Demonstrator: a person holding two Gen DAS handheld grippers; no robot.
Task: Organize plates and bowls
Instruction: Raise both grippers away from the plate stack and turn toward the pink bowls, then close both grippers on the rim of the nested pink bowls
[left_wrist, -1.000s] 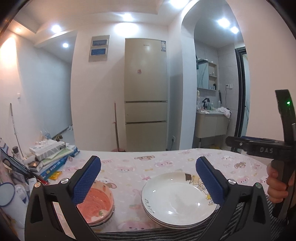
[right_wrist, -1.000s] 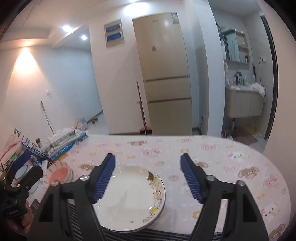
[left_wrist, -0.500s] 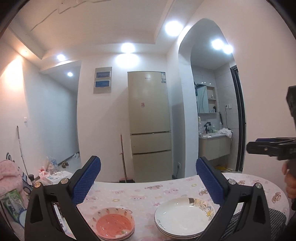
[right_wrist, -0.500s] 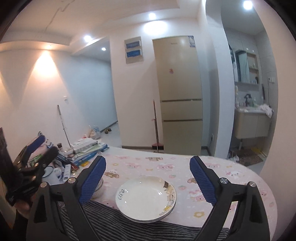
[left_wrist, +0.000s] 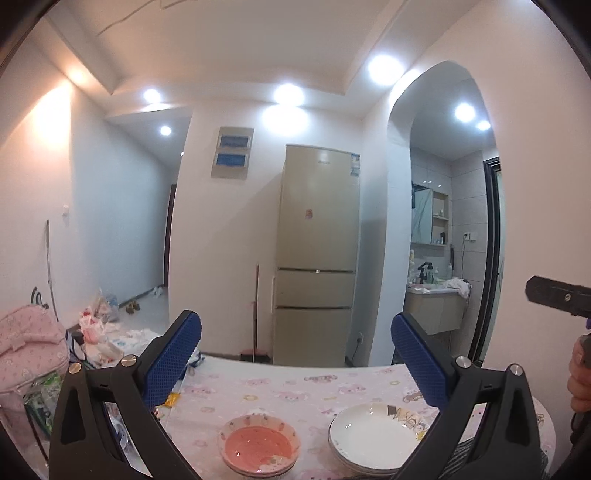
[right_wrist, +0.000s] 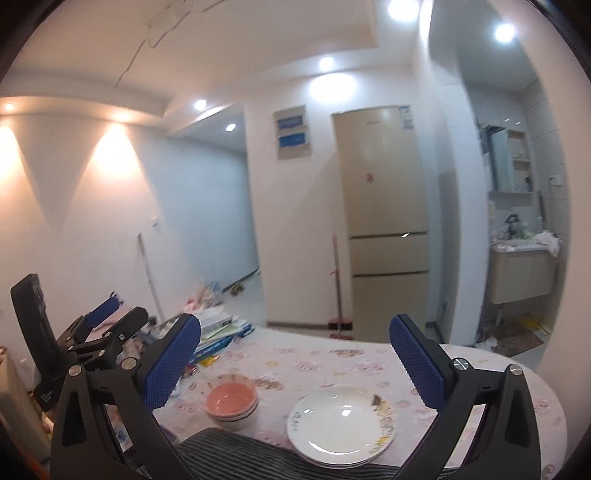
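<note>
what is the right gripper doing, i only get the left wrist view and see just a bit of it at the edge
Observer: The right gripper has its fingers wide apart. They have just been opening, and nothing is between them.
Operator: whats it aimed at
Observer: The stack of plates shows low between its fingers, untouched.
Operator: anything else over on the left
Observer: A pile of books lies beyond the bowls, slightly to their left.

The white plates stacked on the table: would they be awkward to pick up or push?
The plates look glazed and shiny, so probably slippery to pinch. Several are stacked, so likely heavy together, and the top one could slide. They seem ceramic, probably breakable if dropped.
</note>
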